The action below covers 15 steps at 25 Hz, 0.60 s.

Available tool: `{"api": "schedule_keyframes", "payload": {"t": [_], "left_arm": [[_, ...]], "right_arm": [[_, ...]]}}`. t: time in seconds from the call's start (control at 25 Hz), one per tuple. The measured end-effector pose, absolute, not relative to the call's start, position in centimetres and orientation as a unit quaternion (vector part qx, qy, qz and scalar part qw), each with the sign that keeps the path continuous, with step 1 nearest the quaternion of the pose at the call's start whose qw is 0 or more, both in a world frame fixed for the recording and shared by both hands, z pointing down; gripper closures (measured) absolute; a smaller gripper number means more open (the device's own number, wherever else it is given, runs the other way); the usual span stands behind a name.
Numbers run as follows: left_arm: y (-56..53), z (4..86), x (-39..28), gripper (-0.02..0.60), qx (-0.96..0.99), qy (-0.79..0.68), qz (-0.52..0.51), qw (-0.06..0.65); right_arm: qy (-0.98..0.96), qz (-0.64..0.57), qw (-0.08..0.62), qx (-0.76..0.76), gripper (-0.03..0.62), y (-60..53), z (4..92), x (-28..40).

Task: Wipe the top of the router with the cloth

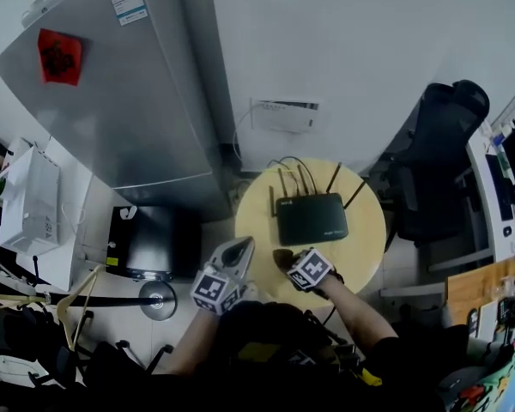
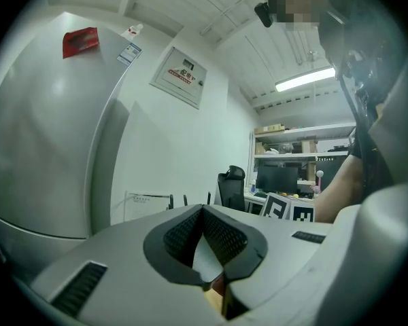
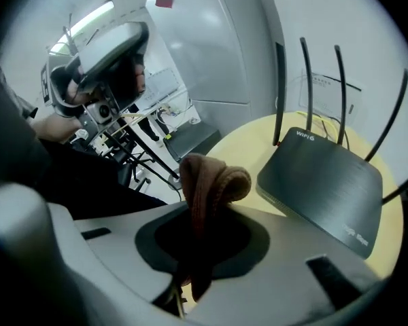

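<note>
Right gripper (image 3: 202,240): clamped on bunched brown cloth (image 3: 214,178).
Router (image 3: 323,185): just beyond the cloth, not touching, on the table (image 1: 369,230).
Left gripper (image 2: 202,212): jaws together, empty.

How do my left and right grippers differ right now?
The right gripper pinches the brown cloth in its jaws; the left gripper has its jaws closed on nothing. The right gripper aims at the router; the left gripper tilts up toward the wall. Both sit by the round table's near edge.

Router (image 1: 312,220) sits on the table (image 1: 366,240) (fridge (image 1: 120,110) to its left).
</note>
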<state>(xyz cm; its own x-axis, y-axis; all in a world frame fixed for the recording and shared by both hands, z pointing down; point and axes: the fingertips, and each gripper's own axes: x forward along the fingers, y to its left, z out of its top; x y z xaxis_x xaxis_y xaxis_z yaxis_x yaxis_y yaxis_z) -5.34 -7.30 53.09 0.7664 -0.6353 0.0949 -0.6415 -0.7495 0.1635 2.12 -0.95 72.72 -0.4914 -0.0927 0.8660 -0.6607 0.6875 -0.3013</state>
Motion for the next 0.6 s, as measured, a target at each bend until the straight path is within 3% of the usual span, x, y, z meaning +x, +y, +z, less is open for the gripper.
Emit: {"api": "schedule_keyframes", "payload": {"t": [0.28, 0.6], "left_arm": [[-6.3, 52.9, -4.8, 0.584, 0.941, -0.328, 0.017, 0.077], [-9.1, 52.1, -3.4, 0.584, 0.968, -0.242, 0.019, 0.062]], "right_arm": [[-0.815, 0.353, 0.371, 0.271, 0.536, -0.2, 71.0, 1.7], [-0.789, 0.382, 0.335, 0.346, 0.536, -3.5, 71.5, 0.1]]}}
